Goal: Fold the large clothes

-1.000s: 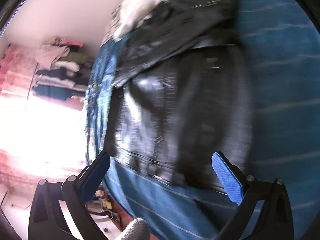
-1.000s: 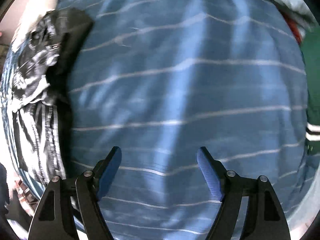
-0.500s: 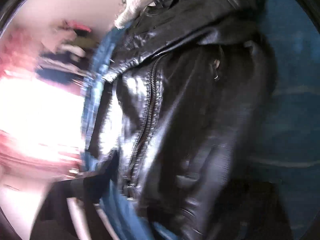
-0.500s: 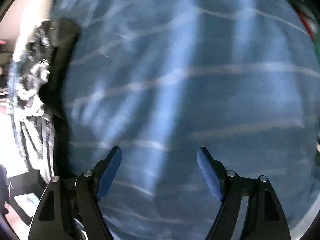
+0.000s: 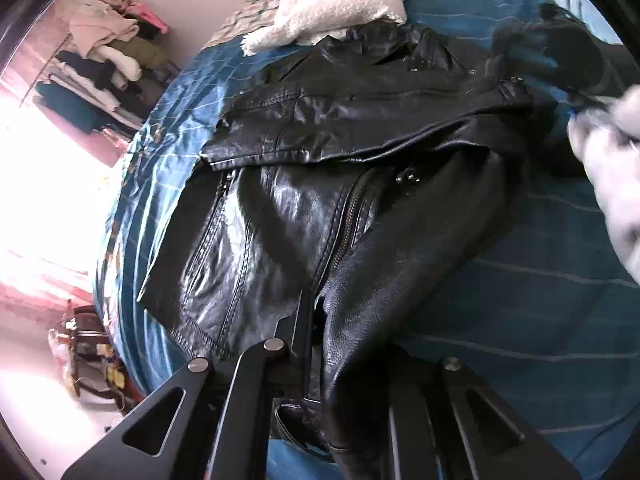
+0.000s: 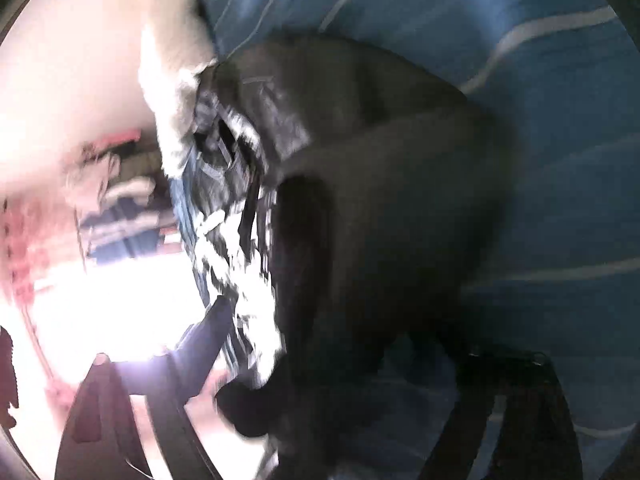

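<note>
A black leather jacket (image 5: pixel 320 200) lies on the blue striped bedspread (image 5: pixel 540 320), front up, one sleeve folded across its chest. My left gripper (image 5: pixel 316 344) is shut on the jacket's bottom hem near the zipper; leather covers the fingertips. In the blurred right wrist view the jacket (image 6: pixel 380 200) fills the centre. My right gripper (image 6: pixel 340 380) is down at the jacket's edge; its left finger (image 6: pixel 208 336) shows, its right finger is dark, and leather hides the tips. The right gripper also shows blurred in the left wrist view (image 5: pixel 580 96), at the jacket's far shoulder.
A white fluffy pillow (image 5: pixel 340 4) lies at the head of the bed beyond the collar. A rack with piled clothes (image 5: pixel 104 60) stands at the far left by a bright window. Clutter (image 5: pixel 88 356) sits on the floor beside the bed's left edge.
My left gripper moved in from open above the bed and shut on the jacket's hem. My right gripper swung left from bare bedspread to the jacket's edge, its fingers now lost in leather.
</note>
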The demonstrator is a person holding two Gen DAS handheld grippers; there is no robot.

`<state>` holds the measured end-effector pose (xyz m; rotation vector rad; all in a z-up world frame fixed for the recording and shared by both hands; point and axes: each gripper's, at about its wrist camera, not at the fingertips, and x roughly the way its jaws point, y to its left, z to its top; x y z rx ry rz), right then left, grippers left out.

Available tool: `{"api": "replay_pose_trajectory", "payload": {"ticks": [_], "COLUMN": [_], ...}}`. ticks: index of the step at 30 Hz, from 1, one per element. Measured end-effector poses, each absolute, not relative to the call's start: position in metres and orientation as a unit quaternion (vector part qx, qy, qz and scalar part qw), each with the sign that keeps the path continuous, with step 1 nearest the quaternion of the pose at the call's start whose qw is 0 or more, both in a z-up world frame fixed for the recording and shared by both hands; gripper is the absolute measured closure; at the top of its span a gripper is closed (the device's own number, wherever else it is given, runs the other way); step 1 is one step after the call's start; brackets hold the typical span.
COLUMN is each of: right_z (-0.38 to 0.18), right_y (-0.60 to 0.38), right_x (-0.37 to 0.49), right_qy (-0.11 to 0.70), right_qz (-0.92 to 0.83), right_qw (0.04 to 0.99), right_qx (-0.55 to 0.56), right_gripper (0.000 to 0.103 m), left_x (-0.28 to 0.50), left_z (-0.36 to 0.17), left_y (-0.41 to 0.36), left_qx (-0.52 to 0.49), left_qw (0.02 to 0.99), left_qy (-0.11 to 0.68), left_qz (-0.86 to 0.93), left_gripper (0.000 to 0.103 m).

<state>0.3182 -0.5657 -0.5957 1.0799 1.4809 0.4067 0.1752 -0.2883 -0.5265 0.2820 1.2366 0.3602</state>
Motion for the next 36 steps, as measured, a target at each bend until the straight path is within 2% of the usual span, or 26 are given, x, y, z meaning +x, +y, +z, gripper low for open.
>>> {"api": "replay_pose_trajectory", "payload": {"ticks": [2, 4, 11, 13, 18, 23, 24, 26, 27, 29, 30, 32, 33, 34, 36], "right_z": [-0.59, -0.564, -0.44, -0.42, -0.413, -0.457, -0.475, -0.498, -0.5, -0.494, -0.488, -0.474, -0.467, -0.461, -0.459], "right_y": [-0.547, -0.534, -0.435, -0.392, -0.267, -0.172, -0.145, -0.117, -0.111, -0.113, -0.117, -0.134, -0.148, -0.169, -0.213], "right_x": [0.319, 0.318, 0.342, 0.353, 0.383, 0.4, 0.409, 0.413, 0.415, 0.412, 0.411, 0.406, 0.405, 0.405, 0.408], "right_qy": [0.638, 0.635, 0.631, 0.635, 0.656, 0.685, 0.696, 0.716, 0.719, 0.715, 0.71, 0.698, 0.694, 0.689, 0.685], "right_qz": [0.145, 0.135, 0.138, 0.14, 0.138, 0.13, 0.125, 0.137, 0.144, 0.192, 0.22, 0.268, 0.263, 0.241, 0.191], "right_qw": [0.597, 0.623, 0.697, 0.71, 0.718, 0.701, 0.696, 0.676, 0.671, 0.652, 0.641, 0.616, 0.622, 0.64, 0.667], "right_qx": [0.464, 0.436, 0.31, 0.269, 0.191, 0.148, 0.125, 0.106, 0.111, 0.16, 0.192, 0.248, 0.249, 0.239, 0.222], "right_gripper": [0.08, 0.083, 0.086, 0.086, 0.085, 0.084, 0.082, 0.06, 0.053, 0.031, 0.03, 0.03, 0.029, 0.025, 0.025], "left_x": [0.173, 0.173, 0.178, 0.182, 0.196, 0.204, 0.203, 0.197, 0.193, 0.182, 0.176, 0.166, 0.16, 0.157, 0.157], "left_z": [-0.521, -0.514, -0.474, -0.466, -0.472, -0.515, -0.528, -0.542, -0.544, -0.541, -0.536, -0.529, -0.528, -0.531, -0.546], "left_y": [-0.281, -0.269, -0.196, -0.163, -0.075, 0.004, 0.02, 0.049, 0.06, 0.072, 0.076, 0.082, 0.084, 0.085, 0.083], "left_qx": [0.122, 0.11, 0.022, -0.019, -0.093, -0.133, -0.161, -0.229, -0.256, -0.268, -0.256, -0.252, -0.251, -0.248, -0.236], "left_qw": [0.795, 0.799, 0.808, 0.803, 0.785, 0.753, 0.741, 0.722, 0.718, 0.717, 0.721, 0.728, 0.728, 0.725, 0.714], "left_qy": [0.574, 0.573, 0.578, 0.586, 0.601, 0.632, 0.641, 0.643, 0.639, 0.634, 0.632, 0.621, 0.619, 0.62, 0.634], "left_qz": [0.155, 0.141, 0.108, 0.106, 0.116, 0.125, 0.117, 0.11, 0.103, 0.107, 0.126, 0.142, 0.156, 0.167, 0.18], "left_gripper": [0.096, 0.096, 0.096, 0.096, 0.095, 0.088, 0.087, 0.08, 0.078, 0.064, 0.058, 0.032, 0.026, 0.022, 0.022]}}
